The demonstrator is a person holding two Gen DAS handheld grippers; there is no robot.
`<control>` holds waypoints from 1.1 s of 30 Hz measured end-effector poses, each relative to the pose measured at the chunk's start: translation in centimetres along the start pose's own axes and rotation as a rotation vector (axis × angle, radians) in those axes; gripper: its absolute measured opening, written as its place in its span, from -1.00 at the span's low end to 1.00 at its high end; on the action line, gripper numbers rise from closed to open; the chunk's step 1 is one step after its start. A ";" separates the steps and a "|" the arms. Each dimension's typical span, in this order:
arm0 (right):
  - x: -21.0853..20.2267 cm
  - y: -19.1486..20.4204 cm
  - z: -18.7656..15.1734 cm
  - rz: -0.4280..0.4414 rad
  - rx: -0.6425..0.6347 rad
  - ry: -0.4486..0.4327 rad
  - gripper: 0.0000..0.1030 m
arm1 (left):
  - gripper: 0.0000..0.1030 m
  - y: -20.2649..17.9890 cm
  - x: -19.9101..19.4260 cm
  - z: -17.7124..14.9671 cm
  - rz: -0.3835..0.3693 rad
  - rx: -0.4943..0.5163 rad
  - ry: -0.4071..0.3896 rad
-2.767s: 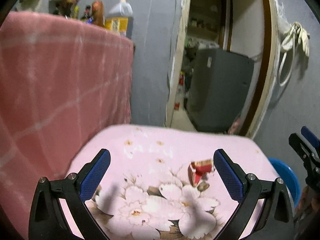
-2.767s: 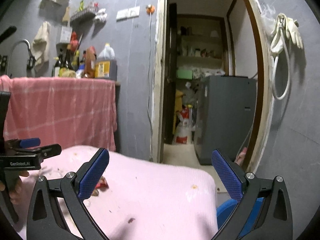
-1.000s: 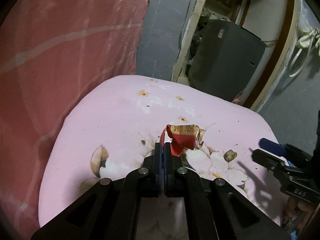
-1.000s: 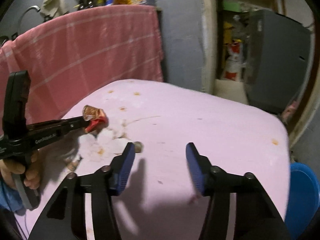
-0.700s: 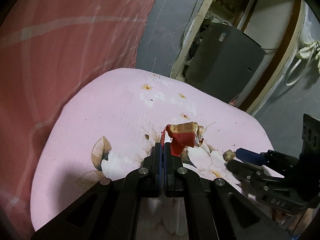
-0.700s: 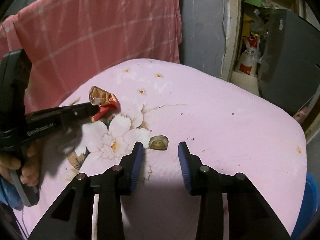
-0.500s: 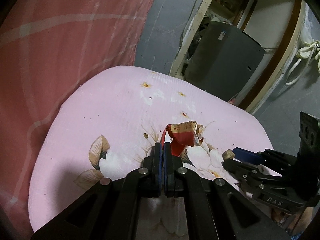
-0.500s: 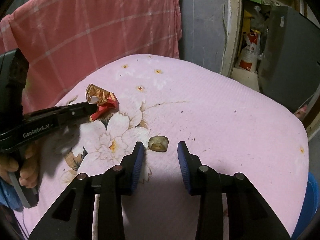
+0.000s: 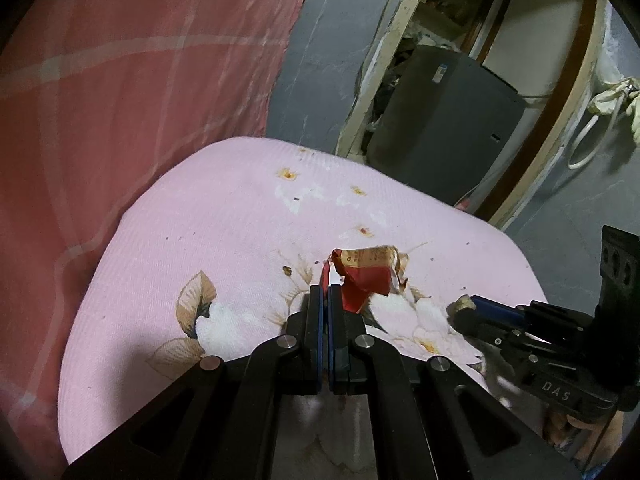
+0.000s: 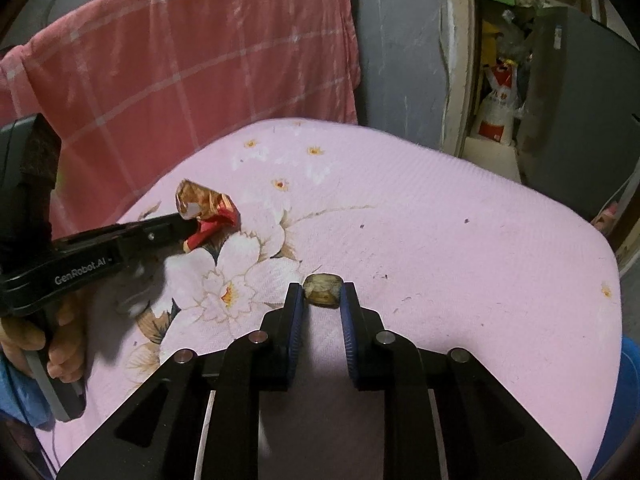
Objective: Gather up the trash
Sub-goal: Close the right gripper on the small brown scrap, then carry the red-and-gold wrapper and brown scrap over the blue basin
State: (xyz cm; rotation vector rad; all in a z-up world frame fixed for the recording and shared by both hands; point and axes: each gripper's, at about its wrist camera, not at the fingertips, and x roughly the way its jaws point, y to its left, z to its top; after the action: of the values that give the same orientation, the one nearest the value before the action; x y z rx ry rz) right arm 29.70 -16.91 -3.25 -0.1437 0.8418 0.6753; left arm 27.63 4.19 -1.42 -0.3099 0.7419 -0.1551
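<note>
A crumpled red and gold wrapper (image 9: 366, 276) (image 10: 208, 208) hangs just above the pink flowered cloth (image 9: 224, 216), and my left gripper (image 9: 325, 292) (image 10: 188, 224) is shut on its lower left edge. A small brown scrap (image 10: 322, 286) lies on the cloth (image 10: 440, 240). My right gripper (image 10: 322, 294) is closing on it, with both blue pads touching its sides. In the left wrist view the right gripper (image 9: 466, 308) comes in from the right with the scrap (image 9: 460, 303) at its tip.
A pink checked towel (image 10: 180, 60) hangs behind the cloth on the left. A blue bin (image 10: 628, 380) shows past the cloth's right edge. A doorway with a grey cabinet (image 9: 440, 112) lies beyond. A person's hand (image 10: 60, 344) grips the left gripper's handle.
My right gripper's jaws have narrowed from wide apart to closing around the brown scrap, after moving forward and down to it. The left gripper has kept still with the wrapper.
</note>
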 end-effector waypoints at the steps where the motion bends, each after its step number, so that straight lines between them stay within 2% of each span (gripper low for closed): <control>1: -0.4 -0.1 -0.1 0.000 0.004 -0.022 -0.68 | -1.00 -0.1 -0.2 -0.1 -0.002 0.008 -0.011; 5: -2.4 -0.6 -0.8 -0.010 0.036 -0.123 -0.68 | -1.00 -1.5 -1.3 -0.5 0.014 0.056 -0.058; 11: -5.8 -0.7 -1.7 -0.055 0.058 -0.299 -0.68 | -1.00 -4.4 -3.7 -1.5 0.024 0.118 -0.172; 14: -7.7 -0.7 -2.3 -0.098 0.051 -0.372 -0.68 | -1.00 -5.8 -4.8 -1.7 -0.002 0.110 -0.217; 19: -11.9 -0.7 -3.7 -0.251 0.005 -0.480 -0.68 | -1.00 -8.3 -6.1 -1.5 -0.041 0.120 -0.286; 26: -17.4 -2.2 -5.0 -0.311 0.082 -0.652 -0.68 | -1.00 -12.3 -7.5 -0.8 -0.070 0.190 -0.362; 33: -21.0 -3.3 -6.4 -0.374 0.101 -0.748 -0.67 | -1.00 -15.6 -8.1 -0.9 -0.110 0.236 -0.404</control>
State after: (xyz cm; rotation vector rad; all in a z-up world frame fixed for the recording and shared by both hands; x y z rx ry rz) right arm 17.68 -32.24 7.29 0.0467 0.1166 0.2871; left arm 20.69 -8.69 8.25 -0.1490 0.3017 -0.2721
